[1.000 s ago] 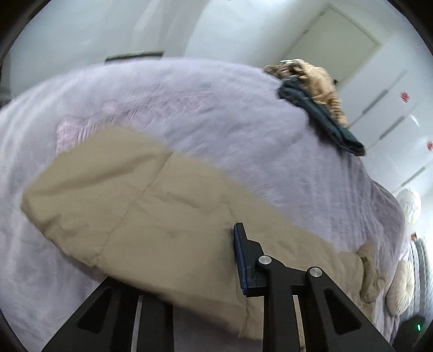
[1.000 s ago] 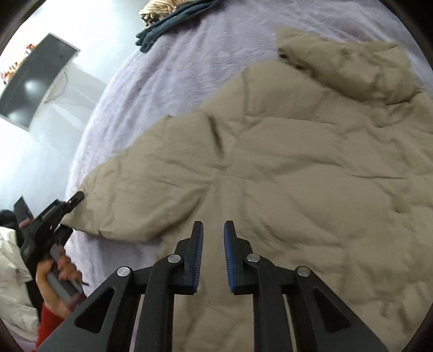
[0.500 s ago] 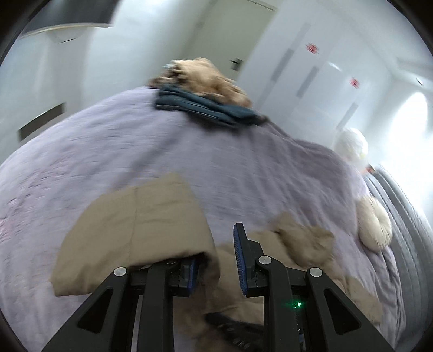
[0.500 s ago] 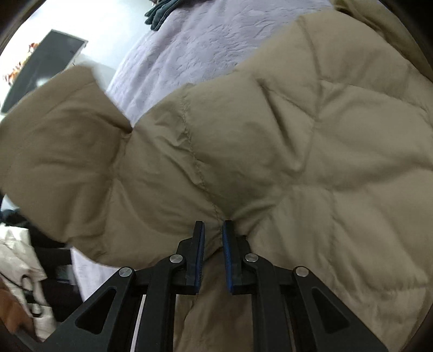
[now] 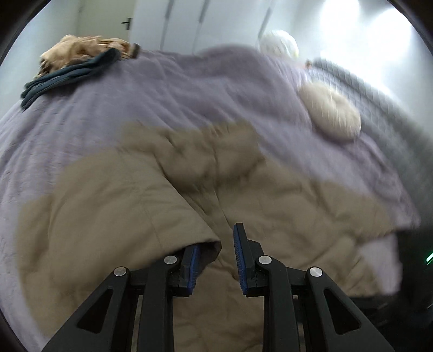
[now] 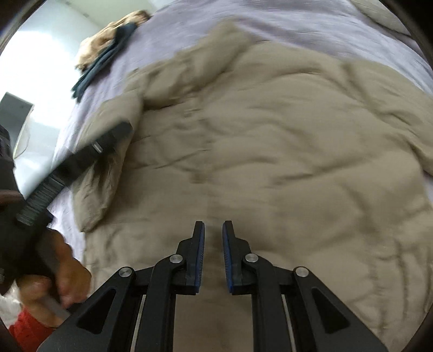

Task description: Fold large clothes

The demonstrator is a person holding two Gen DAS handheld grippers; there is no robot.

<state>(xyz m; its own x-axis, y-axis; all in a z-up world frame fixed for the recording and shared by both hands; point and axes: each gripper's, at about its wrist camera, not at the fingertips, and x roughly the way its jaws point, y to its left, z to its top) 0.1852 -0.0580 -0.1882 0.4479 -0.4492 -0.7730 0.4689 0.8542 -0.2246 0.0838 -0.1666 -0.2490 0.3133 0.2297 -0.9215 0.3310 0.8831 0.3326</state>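
Note:
A large beige quilted jacket (image 5: pixel 270 205) lies spread on the lilac bedspread (image 5: pixel 189 89); it fills most of the right wrist view (image 6: pixel 284 140). One sleeve (image 5: pixel 108 205) is folded in over the body. My left gripper (image 5: pixel 216 251) is open, its left finger under the sleeve's cuff edge. My right gripper (image 6: pixel 213 243) hovers over the jacket's lower middle, jaws a narrow gap apart, nothing between them. The left gripper's body (image 6: pixel 75 162) shows in the right wrist view, lying on the folded sleeve (image 6: pixel 108 151).
A pile of tan and dark blue clothes (image 5: pixel 73 62) sits at the bed's far corner, also in the right wrist view (image 6: pixel 108 51). A round cream cushion (image 5: pixel 330 113) lies by the grey headboard (image 5: pixel 379 108). White wardrobe doors (image 5: pixel 216 24) stand behind.
The left gripper carried the sleeve over the jacket's body and opened, leaving it folded there. The right gripper lifted off the fabric and opened slightly.

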